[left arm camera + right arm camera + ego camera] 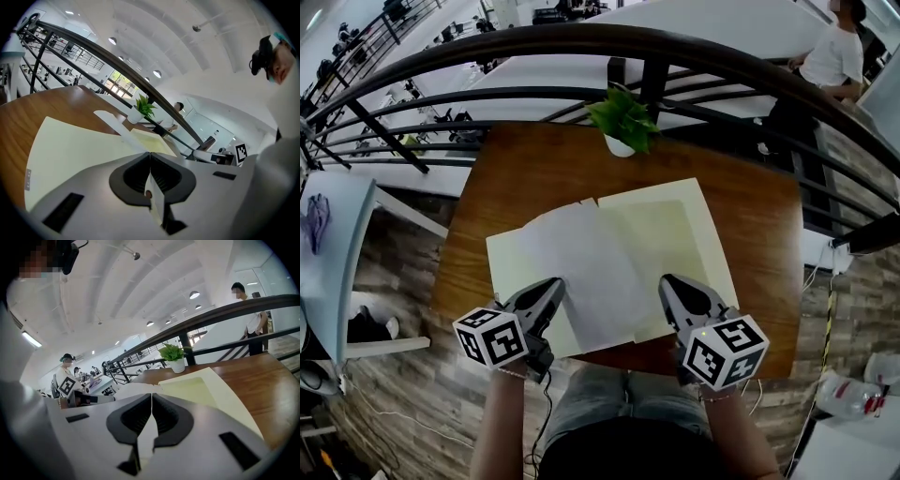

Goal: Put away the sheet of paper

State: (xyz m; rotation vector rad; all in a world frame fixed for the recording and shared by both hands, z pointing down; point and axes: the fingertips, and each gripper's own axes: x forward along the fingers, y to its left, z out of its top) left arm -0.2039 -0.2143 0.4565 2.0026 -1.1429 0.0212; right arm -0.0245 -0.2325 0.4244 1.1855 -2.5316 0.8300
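A white sheet of paper [591, 262] lies across the middle of an open pale yellow folder [698, 234] on the wooden table [525, 159]. My left gripper [555, 284] is shut at the sheet's left edge. In the left gripper view a thin pale edge shows pinched between the closed jaws [150, 154]. My right gripper [666, 281] is shut at the sheet's right edge. The right gripper view shows white paper [136, 390] running in between the closed jaws [151, 395], with the folder [197, 390] beyond.
A small potted plant [623, 122] stands at the table's far edge, just behind the folder. A dark metal railing [581, 42] curves behind the table. A person [834, 56] is beyond it at the far right. A white desk [337, 244] stands to the left.
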